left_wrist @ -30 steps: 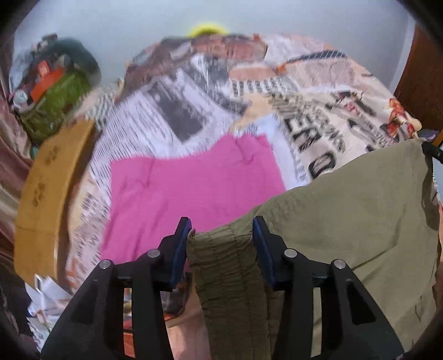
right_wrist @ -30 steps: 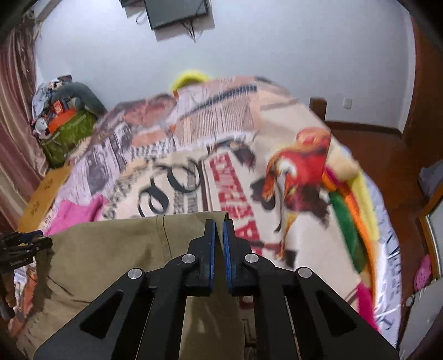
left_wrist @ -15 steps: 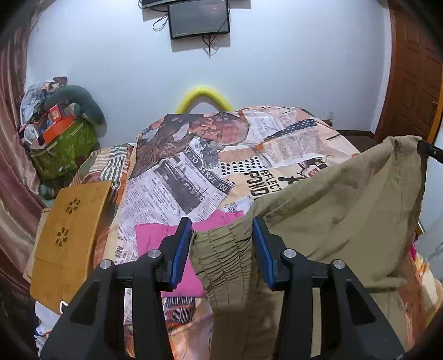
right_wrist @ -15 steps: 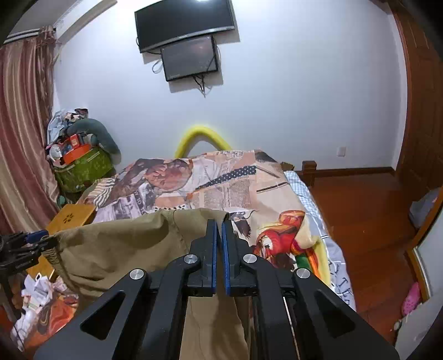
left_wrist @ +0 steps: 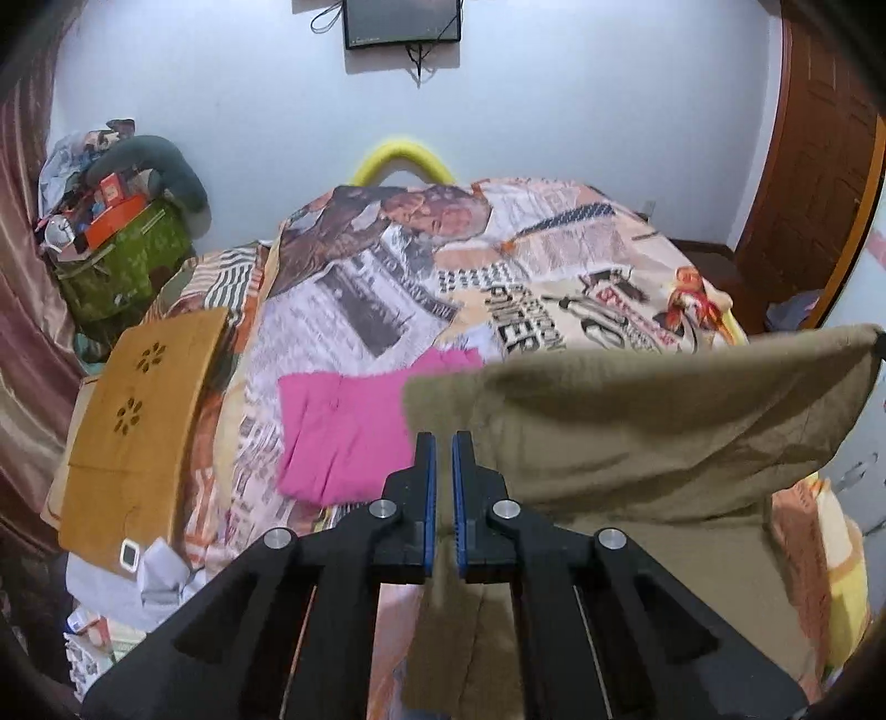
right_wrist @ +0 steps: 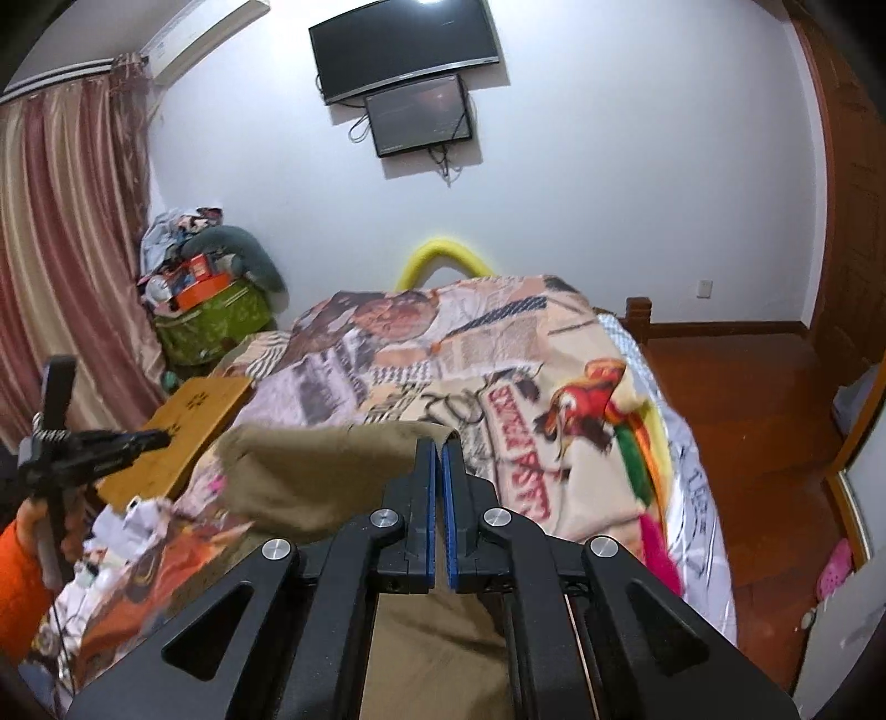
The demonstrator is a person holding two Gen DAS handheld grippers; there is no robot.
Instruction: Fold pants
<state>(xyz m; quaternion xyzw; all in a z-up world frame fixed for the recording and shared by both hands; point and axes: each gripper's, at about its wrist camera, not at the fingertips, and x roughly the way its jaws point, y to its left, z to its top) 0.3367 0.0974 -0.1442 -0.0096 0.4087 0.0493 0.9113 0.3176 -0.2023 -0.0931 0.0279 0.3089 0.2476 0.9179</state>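
The khaki pants (left_wrist: 637, 432) hang stretched sideways above the bed (left_wrist: 443, 288), their long axis running between the left tongs (left_wrist: 443, 443) and right tongs (right_wrist: 436, 448), each clamped on an edge.

Even, cool indoor light fills both views; a ceiling lamp glares at the top edge above the upper wall screen (right_wrist: 407, 41). Soft shadows trail the screens on the white wall (left_wrist: 554, 111). Fisheye bending curves the door (right_wrist: 853, 183); corners vignette black. The khaki pants (left_wrist: 637, 432) are motion-blurred at their near-left edge.
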